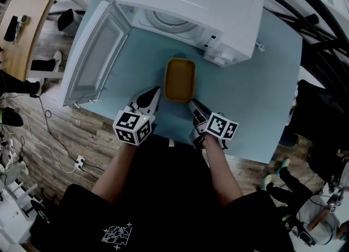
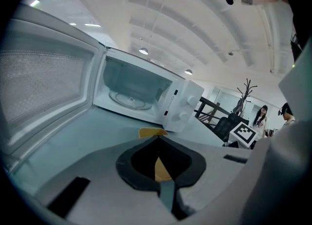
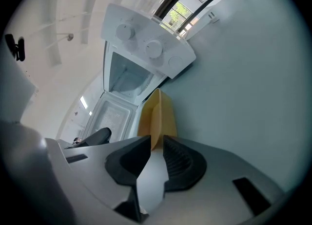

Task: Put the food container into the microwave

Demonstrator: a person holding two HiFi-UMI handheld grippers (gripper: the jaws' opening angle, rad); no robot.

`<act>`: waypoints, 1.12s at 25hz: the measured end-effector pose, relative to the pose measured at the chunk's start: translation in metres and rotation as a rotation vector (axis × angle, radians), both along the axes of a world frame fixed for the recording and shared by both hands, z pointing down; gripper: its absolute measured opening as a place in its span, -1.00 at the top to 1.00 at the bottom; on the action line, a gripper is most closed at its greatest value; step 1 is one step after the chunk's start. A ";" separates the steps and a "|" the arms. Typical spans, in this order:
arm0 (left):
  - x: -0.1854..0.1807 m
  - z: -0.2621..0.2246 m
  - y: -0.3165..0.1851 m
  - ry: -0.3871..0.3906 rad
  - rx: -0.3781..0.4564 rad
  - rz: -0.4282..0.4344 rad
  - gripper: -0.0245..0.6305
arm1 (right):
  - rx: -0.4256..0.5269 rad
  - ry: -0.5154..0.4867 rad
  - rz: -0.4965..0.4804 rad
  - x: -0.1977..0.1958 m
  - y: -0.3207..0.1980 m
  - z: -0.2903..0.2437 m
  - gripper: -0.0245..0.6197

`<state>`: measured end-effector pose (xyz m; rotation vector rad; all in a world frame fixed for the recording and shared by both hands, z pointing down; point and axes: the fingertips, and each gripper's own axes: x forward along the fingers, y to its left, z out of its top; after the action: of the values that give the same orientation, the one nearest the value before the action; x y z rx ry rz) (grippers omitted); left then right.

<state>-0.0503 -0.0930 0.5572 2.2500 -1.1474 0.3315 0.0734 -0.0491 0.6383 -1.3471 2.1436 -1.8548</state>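
A yellow food container (image 1: 180,79) lies flat on the light blue table (image 1: 256,93), just in front of the open white microwave (image 1: 185,0). The microwave door (image 1: 95,54) is swung out to the left and the glass turntable (image 1: 172,24) shows inside. My left gripper (image 1: 156,91) sits at the container's near left corner with its jaws shut and nothing between them; in the left gripper view (image 2: 157,140) the yellow shows just past the tips. My right gripper (image 1: 192,103) is at the near right corner, and the container's rim (image 3: 155,117) runs between its nearly closed jaws (image 3: 156,139).
The microwave's knob panel (image 1: 218,46) faces the container on the right. The table's near edge (image 1: 180,142) lies right behind both grippers. A wooden desk (image 1: 24,22) and cables on the floor (image 1: 60,147) are off to the left, and dark railings (image 1: 322,27) to the right.
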 end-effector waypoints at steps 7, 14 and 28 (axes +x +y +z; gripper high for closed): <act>-0.002 0.001 -0.003 0.000 -0.005 -0.004 0.90 | -0.031 -0.032 0.035 -0.001 -0.004 0.005 0.70; -0.005 0.001 -0.004 -0.004 -0.006 -0.002 0.90 | -0.085 -0.116 0.112 -0.001 -0.008 0.009 0.71; -0.008 -0.003 -0.009 0.005 -0.002 -0.008 0.90 | -0.123 -0.121 0.152 0.001 -0.011 0.011 0.81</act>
<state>-0.0583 -0.1022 0.5545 2.2426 -1.1522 0.3239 0.0747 -0.0605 0.6490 -1.3393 1.8437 -1.9802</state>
